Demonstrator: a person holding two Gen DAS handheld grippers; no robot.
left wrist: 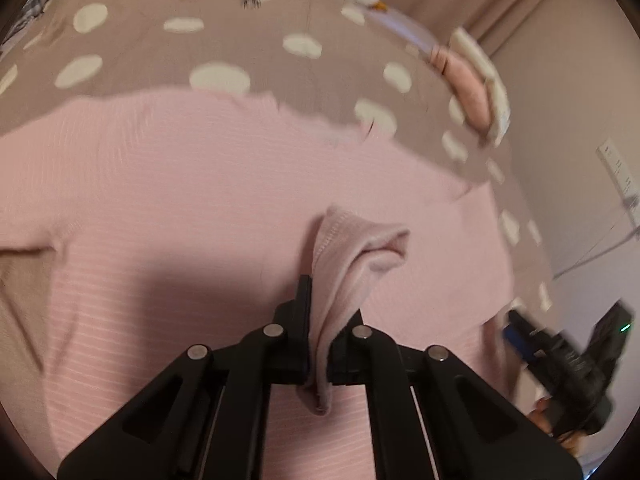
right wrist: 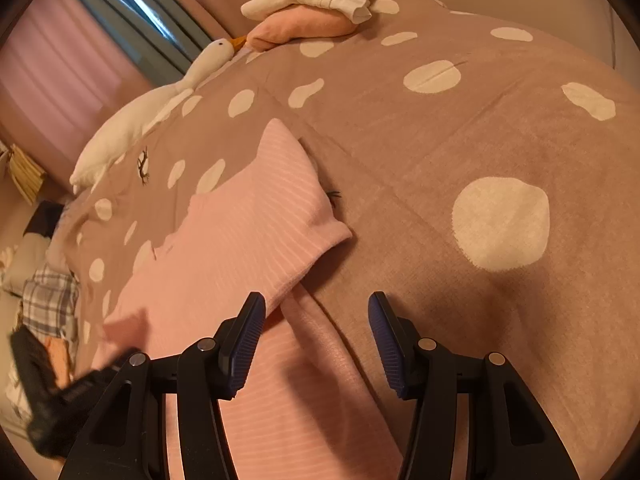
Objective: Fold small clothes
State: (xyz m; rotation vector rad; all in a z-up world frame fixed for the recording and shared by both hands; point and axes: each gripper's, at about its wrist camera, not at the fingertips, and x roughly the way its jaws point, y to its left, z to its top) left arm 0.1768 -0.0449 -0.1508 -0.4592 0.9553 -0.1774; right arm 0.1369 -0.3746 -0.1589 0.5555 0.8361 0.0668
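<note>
A fold of the pink ribbed garment (left wrist: 240, 184) is pinched in the left gripper (left wrist: 318, 340); the right gripper (right wrist: 316, 344) is held with jaws apart, empty, over the spotted bedspread (right wrist: 440, 152).

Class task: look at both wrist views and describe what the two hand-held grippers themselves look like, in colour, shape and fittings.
Both are matt black linkage frames with round silver pivot pins. The right hand-held gripper has two flat fingers faced with ribbed dark-blue pads. The left hand-held gripper has the same black arms and silver pins.
</note>
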